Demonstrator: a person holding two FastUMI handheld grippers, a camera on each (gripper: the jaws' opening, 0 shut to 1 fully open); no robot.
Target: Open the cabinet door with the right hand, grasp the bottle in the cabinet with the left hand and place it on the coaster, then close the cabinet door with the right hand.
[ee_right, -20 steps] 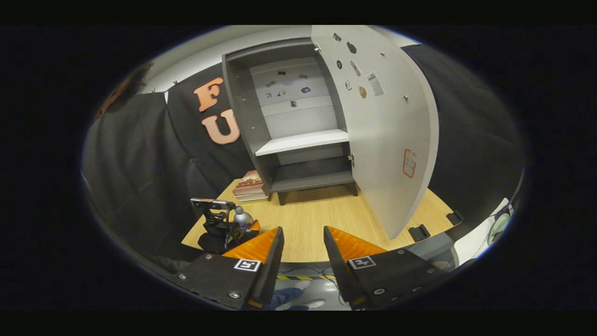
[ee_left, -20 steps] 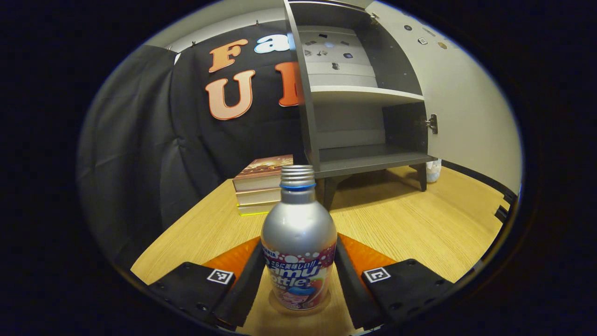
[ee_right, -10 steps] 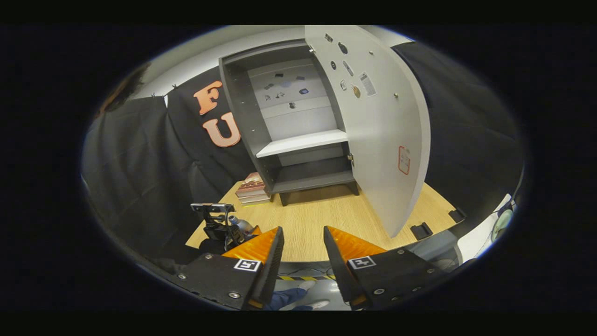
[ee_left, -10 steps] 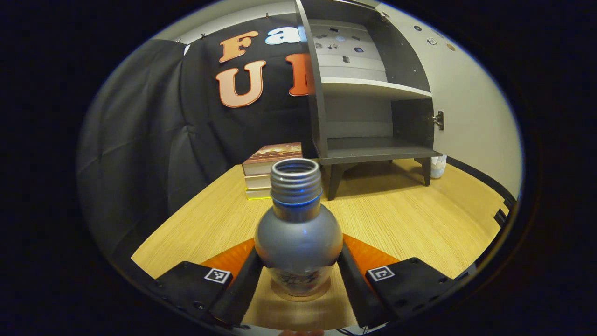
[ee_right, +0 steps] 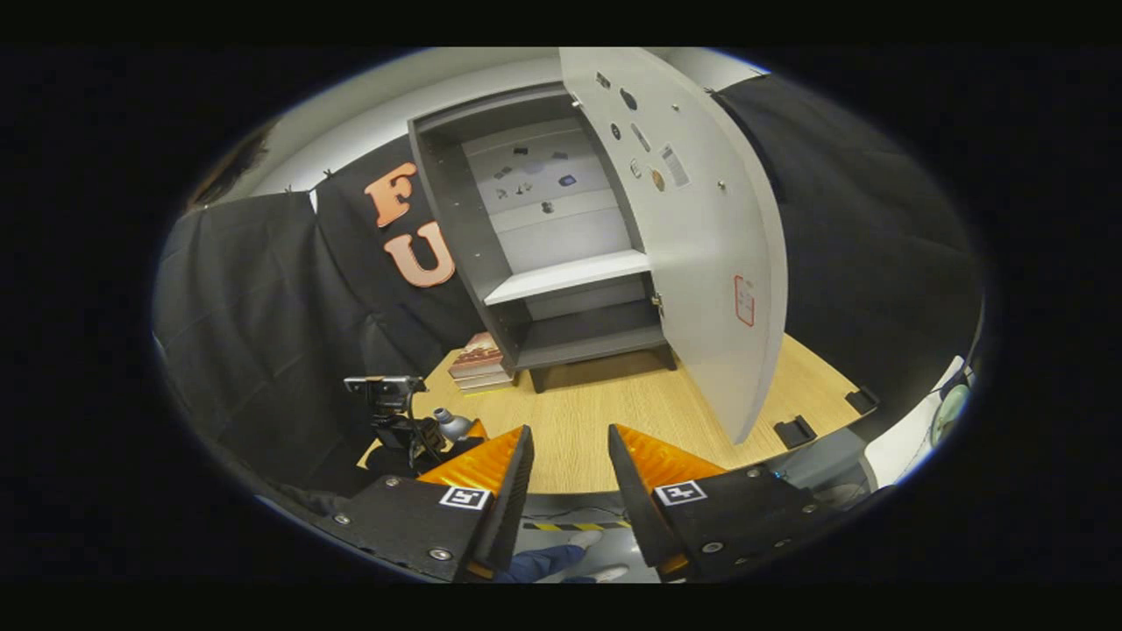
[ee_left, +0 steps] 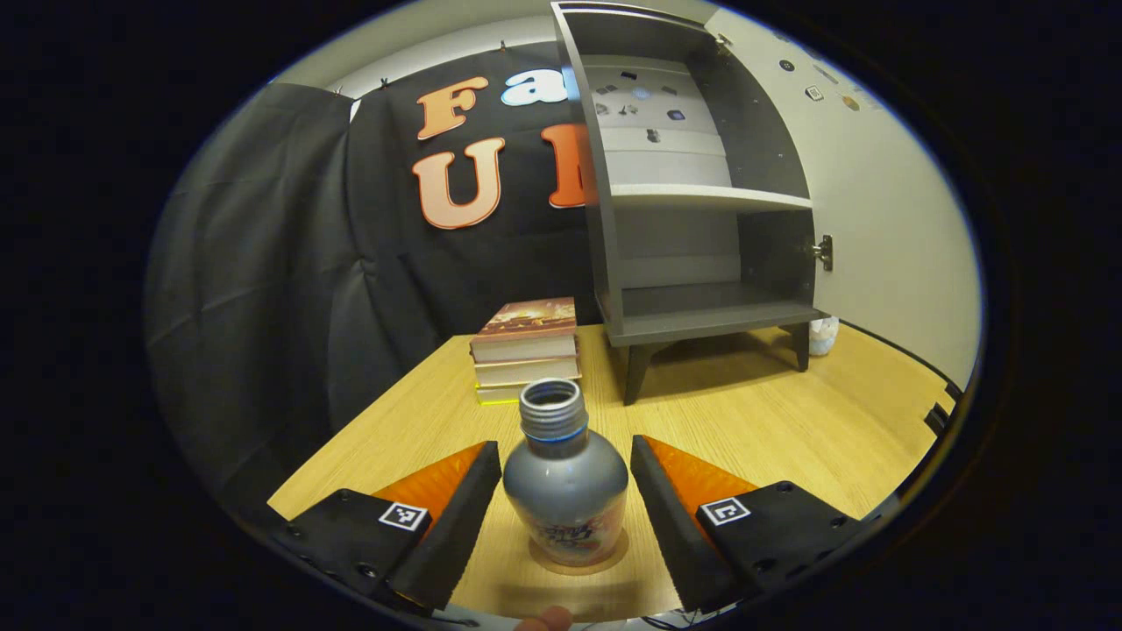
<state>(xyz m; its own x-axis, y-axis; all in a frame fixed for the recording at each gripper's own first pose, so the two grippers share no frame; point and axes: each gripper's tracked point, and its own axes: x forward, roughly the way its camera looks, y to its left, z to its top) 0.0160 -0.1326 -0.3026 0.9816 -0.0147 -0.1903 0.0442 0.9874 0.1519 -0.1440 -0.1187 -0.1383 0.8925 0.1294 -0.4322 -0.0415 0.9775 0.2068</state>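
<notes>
A silver bottle [ee_left: 565, 491] with no cap stands upright on a round brown coaster [ee_left: 578, 570] near the table's front edge. My left gripper [ee_left: 565, 447] is open around it, one finger on each side with a narrow gap to the bottle. The grey cabinet [ee_left: 701, 202] stands at the back of the table with its pale door [ee_left: 877, 219] swung wide open and its shelves bare. In the right gripper view, my right gripper [ee_right: 568, 434] hangs open and holds nothing, short of the table's front edge. The door [ee_right: 701, 245] is ahead and to the right, and the bottle [ee_right: 451, 423] is low on the left.
A stack of books [ee_left: 526, 346] lies left of the cabinet. A small white object [ee_left: 822, 333] sits by the cabinet's right leg. The wooden table [ee_left: 789, 421] stretches between bottle and cabinet. A black block [ee_right: 796, 431] sits at the table's right edge.
My left gripper opened, let go of the bottle and drew back a little; the bottle now stands alone on the coaster. The right gripper's view shifted only slightly.
</notes>
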